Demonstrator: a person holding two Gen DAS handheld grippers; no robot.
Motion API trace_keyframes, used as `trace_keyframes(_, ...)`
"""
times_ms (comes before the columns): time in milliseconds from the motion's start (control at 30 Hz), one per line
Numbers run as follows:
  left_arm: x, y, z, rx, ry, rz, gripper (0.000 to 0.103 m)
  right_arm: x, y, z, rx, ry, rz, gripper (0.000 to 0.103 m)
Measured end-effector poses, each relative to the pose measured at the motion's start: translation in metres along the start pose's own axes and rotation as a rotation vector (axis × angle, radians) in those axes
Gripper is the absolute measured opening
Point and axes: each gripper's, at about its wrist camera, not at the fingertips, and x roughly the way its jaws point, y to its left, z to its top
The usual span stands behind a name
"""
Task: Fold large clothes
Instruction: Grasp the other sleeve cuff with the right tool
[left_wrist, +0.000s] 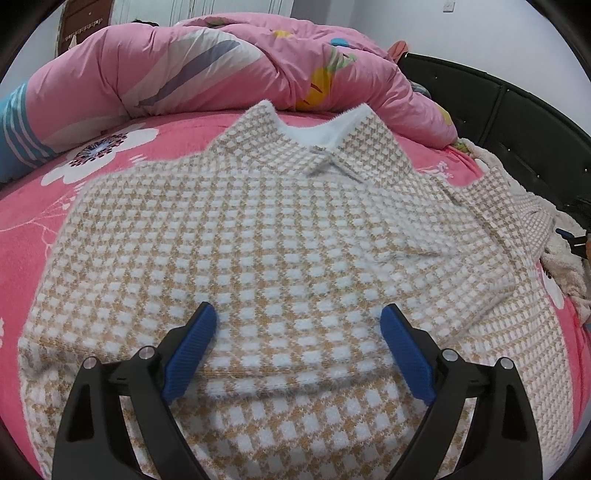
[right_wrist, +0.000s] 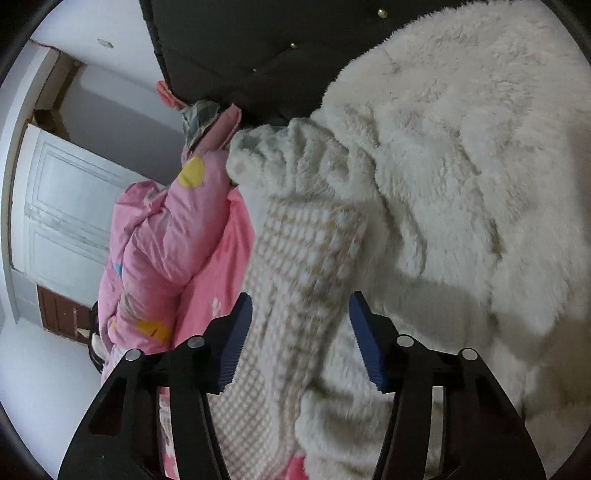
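A large tan-and-white checked sweater with a collar lies spread on the pink flowered bed sheet. One side is folded over its body. My left gripper is open, empty, and hovers over the sweater's lower middle. My right gripper is open, with the sweater's sleeve lying between its blue fingers, not pinched. The right gripper also shows at the right edge of the left wrist view.
A rolled pink quilt lies along the far side of the bed. A white fluffy garment lies beside the sleeve. A black padded headboard stands at the right. A white door is behind.
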Motion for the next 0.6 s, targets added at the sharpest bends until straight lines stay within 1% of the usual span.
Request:
trace_keyframes(67,0.0,0.0,0.0,0.0,-0.001,0.0,0.089,0.003,-0.002,0.003,0.005,-0.002,0.002,0.047)
trace_keyframes(167,0.0,-0.001,0.0,0.001,-0.002,0.002,0.089,0.008,-0.004,0.005,0.009,0.007,-0.021,0.046)
trace_keyframes(233,0.0,-0.001,0.0,0.001,-0.003,0.003,0.089,0.009,-0.004,0.005,0.005,0.008,-0.023,0.037)
trace_keyframes(267,0.0,-0.001,0.0,0.001,-0.003,0.003,0.089,0.008,-0.002,0.005,0.0,0.006,-0.026,0.029)
trace_keyframes(400,0.001,0.0,0.001,0.002,-0.005,0.004,0.089,-0.008,0.013,0.001,-0.085,-0.025,-0.035,0.018)
trace_keyframes(500,0.001,0.0,0.0,0.001,-0.005,0.003,0.089,-0.026,0.034,-0.005,-0.168,-0.044,-0.045,0.016)
trace_keyframes(600,-0.001,0.0,-0.001,0.001,-0.006,0.004,0.089,-0.051,0.068,-0.016,-0.277,-0.068,-0.037,0.014)
